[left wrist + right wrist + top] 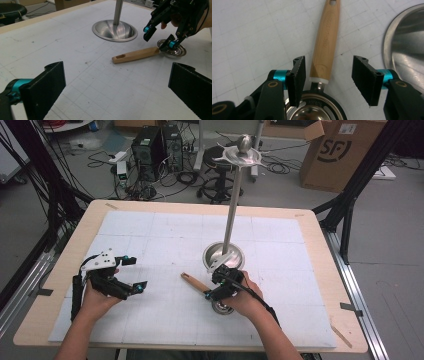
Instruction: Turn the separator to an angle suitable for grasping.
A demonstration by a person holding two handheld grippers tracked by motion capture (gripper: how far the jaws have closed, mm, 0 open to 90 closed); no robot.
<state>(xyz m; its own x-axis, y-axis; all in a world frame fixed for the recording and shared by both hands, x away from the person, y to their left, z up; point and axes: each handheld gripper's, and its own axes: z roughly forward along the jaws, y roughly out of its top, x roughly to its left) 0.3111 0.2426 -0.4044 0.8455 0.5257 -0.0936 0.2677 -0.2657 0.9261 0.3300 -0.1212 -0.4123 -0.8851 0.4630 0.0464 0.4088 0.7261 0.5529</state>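
Lying flat on the white grid mat (150,240), near the steel stand base (223,255), is a strainer (322,62): tapered light-wood handle with a hanging slot at its far end, white collar, slotted round metal head. Right gripper (328,72) straddles the handle near the collar, jaws part-open, pads not touching it. Left gripper (115,86) wide open, holding nothing.

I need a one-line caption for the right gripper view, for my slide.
Right gripper straddles the strainer's wooden handle, jaws open on either side, beside the stand's steel base.
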